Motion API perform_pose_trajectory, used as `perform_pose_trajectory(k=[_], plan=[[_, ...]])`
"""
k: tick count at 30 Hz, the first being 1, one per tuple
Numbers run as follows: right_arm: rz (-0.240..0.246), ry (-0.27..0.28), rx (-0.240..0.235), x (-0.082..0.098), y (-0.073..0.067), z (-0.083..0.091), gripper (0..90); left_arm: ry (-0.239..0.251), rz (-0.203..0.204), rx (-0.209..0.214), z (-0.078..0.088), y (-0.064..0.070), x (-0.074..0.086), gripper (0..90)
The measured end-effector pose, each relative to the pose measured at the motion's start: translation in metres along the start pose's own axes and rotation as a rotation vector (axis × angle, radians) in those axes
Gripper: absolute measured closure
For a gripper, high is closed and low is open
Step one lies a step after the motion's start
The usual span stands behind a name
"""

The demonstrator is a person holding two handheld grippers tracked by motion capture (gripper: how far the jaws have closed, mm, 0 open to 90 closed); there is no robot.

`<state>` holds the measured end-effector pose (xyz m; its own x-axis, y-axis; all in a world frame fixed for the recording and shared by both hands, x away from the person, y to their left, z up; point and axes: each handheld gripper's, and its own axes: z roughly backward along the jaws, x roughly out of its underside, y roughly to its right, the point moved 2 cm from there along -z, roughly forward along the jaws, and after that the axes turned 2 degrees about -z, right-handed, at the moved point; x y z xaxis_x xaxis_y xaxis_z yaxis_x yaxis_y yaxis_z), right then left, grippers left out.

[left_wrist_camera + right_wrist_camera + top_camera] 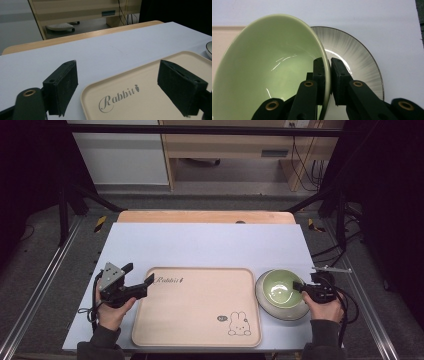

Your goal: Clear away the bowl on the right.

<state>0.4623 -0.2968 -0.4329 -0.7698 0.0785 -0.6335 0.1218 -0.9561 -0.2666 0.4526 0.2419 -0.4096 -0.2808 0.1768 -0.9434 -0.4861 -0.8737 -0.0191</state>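
White sheeting covers the table [200, 245], with wooden furniture and a grey floor seen beyond its far edge. At the near right, the right gripper [327, 75] is clamped narrowly on the rim of a pale green bowl [269, 67], one jaw inside and one outside. The bowl is tilted above a grey-rimmed plate [359, 62], which lies just beside the right edge of a beige tray [195, 315] marked with a rabbit. The left gripper [117, 87] is held wide with nothing between its jaws, at the tray's far left corner. Bare sheeting is seen across the far half of the table, and the tray's surface is unoccupied.
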Motion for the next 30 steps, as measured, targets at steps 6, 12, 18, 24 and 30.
perform_pose_trajectory(k=[6, 12, 18, 24, 30], plan=[[0.016, 0.015, -0.016, -0.002, -0.003, 0.006, 83.1, -0.003, -0.007, 0.000, 0.000, 0.000, 0.000, 16.0], [0.020, 0.031, -0.026, -0.003, -0.009, 0.009, 83.1, 0.001, -0.003, -0.001, 0.000, 0.000, 0.000, 16.1], [0.045, 0.053, -0.050, -0.005, -0.016, 0.011, 83.1, 0.007, -0.005, 0.000, 0.001, 0.001, -0.001, 16.1], [0.067, 0.060, -0.064, -0.007, -0.023, 0.013, 83.1, 0.005, -0.008, 0.004, 0.002, 0.001, -0.001, 16.1], [0.087, 0.070, -0.084, -0.008, -0.032, 0.015, 83.0, 0.004, -0.010, 0.006, 0.001, 0.002, -0.001, 16.1]])
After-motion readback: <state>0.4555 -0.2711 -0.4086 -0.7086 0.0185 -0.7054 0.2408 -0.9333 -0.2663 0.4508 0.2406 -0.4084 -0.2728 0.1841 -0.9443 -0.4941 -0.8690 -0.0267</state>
